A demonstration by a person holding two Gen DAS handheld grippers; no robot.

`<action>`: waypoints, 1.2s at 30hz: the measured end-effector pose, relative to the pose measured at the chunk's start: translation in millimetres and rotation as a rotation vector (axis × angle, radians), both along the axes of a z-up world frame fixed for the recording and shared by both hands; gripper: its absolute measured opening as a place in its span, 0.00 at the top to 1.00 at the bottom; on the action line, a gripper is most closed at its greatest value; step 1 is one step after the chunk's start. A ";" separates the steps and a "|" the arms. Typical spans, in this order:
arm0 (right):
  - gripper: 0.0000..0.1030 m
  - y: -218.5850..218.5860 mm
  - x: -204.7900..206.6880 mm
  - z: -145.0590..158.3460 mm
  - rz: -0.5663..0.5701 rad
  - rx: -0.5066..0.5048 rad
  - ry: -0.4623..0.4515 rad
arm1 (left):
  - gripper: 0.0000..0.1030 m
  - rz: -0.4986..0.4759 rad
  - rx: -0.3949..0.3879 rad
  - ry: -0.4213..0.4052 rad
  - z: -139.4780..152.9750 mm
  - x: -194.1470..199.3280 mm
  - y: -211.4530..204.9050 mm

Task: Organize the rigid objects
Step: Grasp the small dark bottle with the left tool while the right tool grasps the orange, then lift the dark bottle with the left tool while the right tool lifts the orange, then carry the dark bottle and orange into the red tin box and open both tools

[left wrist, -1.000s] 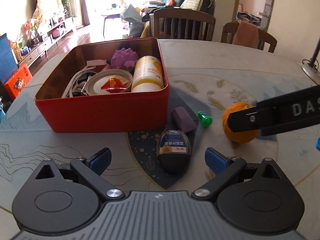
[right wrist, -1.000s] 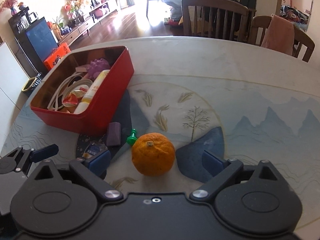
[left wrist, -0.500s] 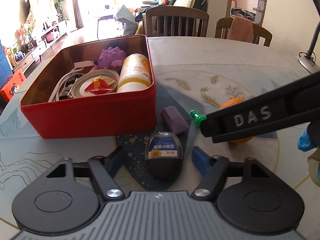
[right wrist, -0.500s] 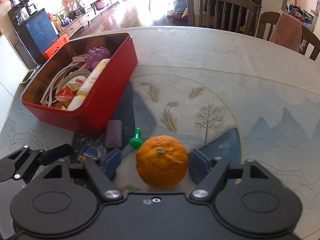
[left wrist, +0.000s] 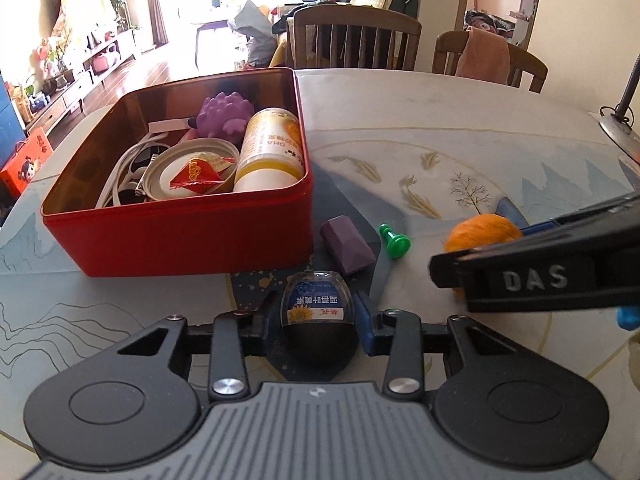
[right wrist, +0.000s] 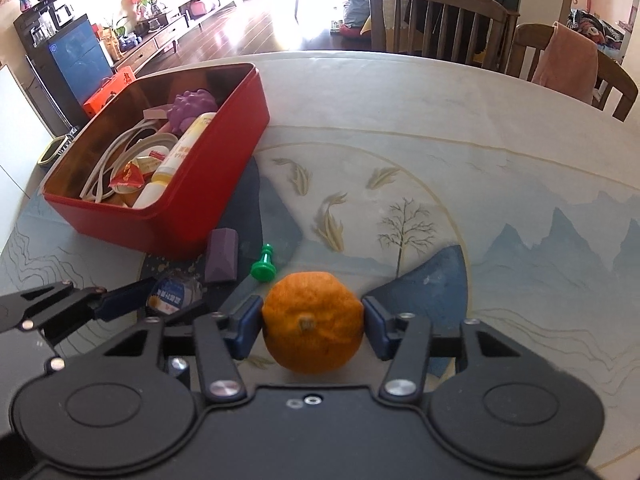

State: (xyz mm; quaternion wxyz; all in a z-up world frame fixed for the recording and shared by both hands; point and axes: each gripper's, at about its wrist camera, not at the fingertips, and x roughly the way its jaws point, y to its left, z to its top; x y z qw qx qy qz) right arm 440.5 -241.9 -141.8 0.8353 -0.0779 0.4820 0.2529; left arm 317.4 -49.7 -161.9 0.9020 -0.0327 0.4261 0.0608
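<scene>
Sunlit living room and wooden chairs fill the top of both views, and below them lies the painted round table I work on. At the left of my left view sits the red tin, already holding a cord, a lid, a purple toy and a white bottle; I judge it is the place everything loose should go. Low in the middle of that view my left gripper pinches a dark egg-shaped case, both blue pads tight on its sides, the case resting on the table just in front of the tin. Right of it lie a purple block and a green pawn, apart from each other and untouched.

At the right edge the orange is half hidden behind my other tool's arm. My right view settles that: the right gripper clamps the orange at its widest, pads pressed on both flanks, stem toward the camera. I hold it across the middle so it should not roll out. That view also shows the tin's long side, and my left fingers at lower left beside the case.
</scene>
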 end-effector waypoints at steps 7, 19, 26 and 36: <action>0.49 -12.0 -20.8 9.8 0.019 0.002 -0.013 | 0.63 0.026 -0.004 0.002 5.7 -10.5 7.4; 0.49 -24.3 -63.1 56.3 0.099 0.033 -0.078 | 0.63 0.083 -0.020 -0.048 43.8 -47.1 16.6; 0.49 -22.8 -86.2 84.6 0.163 0.069 -0.125 | 0.63 0.100 -0.005 -0.103 82.4 -68.4 22.8; 0.49 -0.9 -104.5 112.4 0.238 0.095 -0.189 | 0.63 0.092 -0.017 -0.148 127.7 -75.0 45.6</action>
